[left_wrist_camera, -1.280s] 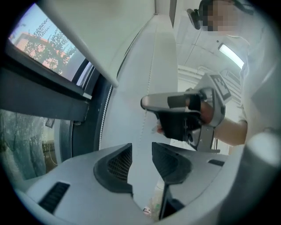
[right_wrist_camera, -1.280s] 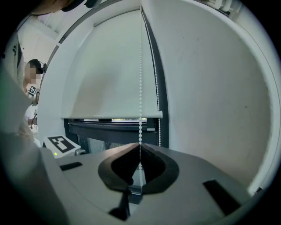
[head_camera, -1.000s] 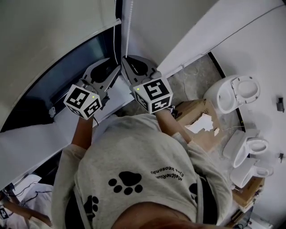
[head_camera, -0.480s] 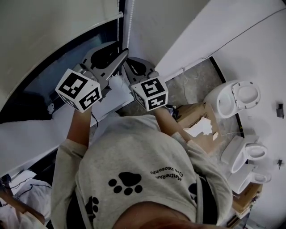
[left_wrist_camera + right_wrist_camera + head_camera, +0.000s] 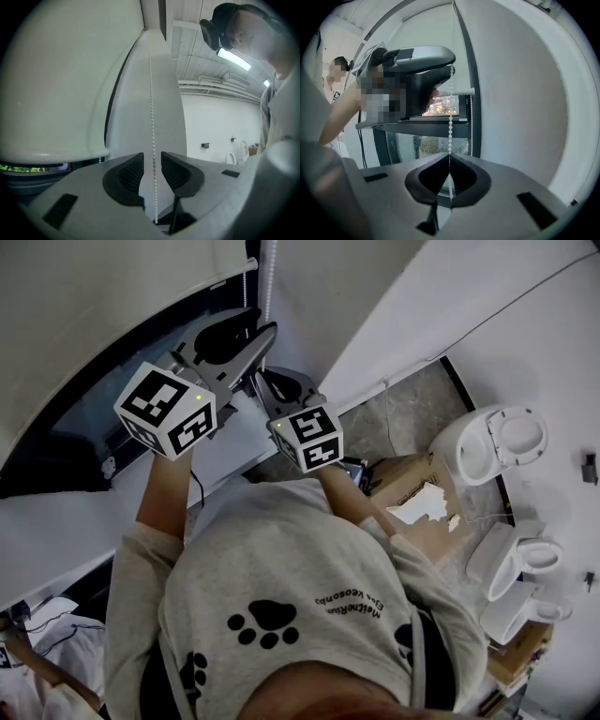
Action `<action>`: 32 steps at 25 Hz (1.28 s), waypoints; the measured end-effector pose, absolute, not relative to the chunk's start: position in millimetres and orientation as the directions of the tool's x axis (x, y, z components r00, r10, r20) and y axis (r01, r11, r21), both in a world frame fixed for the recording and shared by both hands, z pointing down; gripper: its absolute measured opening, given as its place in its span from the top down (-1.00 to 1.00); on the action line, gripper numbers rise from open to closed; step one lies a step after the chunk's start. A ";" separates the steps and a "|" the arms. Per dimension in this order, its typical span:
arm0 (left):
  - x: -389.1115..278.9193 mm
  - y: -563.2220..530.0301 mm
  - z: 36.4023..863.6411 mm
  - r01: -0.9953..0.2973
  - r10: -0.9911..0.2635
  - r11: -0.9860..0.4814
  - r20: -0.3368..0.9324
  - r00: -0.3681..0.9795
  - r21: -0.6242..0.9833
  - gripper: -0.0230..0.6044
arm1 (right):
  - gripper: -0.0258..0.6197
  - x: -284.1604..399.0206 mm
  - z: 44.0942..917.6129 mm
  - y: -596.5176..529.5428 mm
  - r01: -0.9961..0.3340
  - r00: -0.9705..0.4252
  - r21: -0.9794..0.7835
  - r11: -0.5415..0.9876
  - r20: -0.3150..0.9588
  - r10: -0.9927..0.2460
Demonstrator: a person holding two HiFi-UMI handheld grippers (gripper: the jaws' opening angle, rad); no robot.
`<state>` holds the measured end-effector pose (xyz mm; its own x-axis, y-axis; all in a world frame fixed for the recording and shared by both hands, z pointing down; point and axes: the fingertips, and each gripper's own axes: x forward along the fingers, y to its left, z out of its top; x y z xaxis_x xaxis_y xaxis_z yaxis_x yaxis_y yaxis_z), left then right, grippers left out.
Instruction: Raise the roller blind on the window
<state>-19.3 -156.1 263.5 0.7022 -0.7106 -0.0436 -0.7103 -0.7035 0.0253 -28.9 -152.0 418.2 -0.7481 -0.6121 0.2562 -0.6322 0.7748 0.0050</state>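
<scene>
reading the bead chain (image 5: 152, 93) as hanging upright, we find it threaded between the jaws of the left gripper (image 5: 152, 163), which have just been closing yet don't pinch it; below, the right gripper (image 5: 449, 164) is clenched on it, the roller blind (image 5: 56, 84) hanging just left, probably partly raised.

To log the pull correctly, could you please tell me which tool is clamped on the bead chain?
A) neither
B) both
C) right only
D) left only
C: the right tool is shut on the bead chain; the left tool has its jaws, which have just been closing, apart with the chain free between them.
</scene>
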 end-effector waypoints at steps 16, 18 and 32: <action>-14.4 -160.1 249.8 -0.719 -0.719 -0.695 -0.066 0.692 0.018 0.89 | 0.89 -30.1 418.3 -149.0 -0.641 -0.743 0.015 0.767 0.238 -0.626; -15.0 -159.3 255.2 -0.721 -0.722 -0.692 -0.067 0.689 0.033 0.89 | 0.89 -31.2 423.7 -148.9 -0.638 -0.744 0.014 0.770 0.247 -0.621; -17.9 -146.9 336.6 -0.712 -0.721 -0.686 -0.007 0.693 0.148 0.90 | 0.89 -27.9 500.7 -134.1 -0.633 -0.730 0.006 0.774 0.327 -0.600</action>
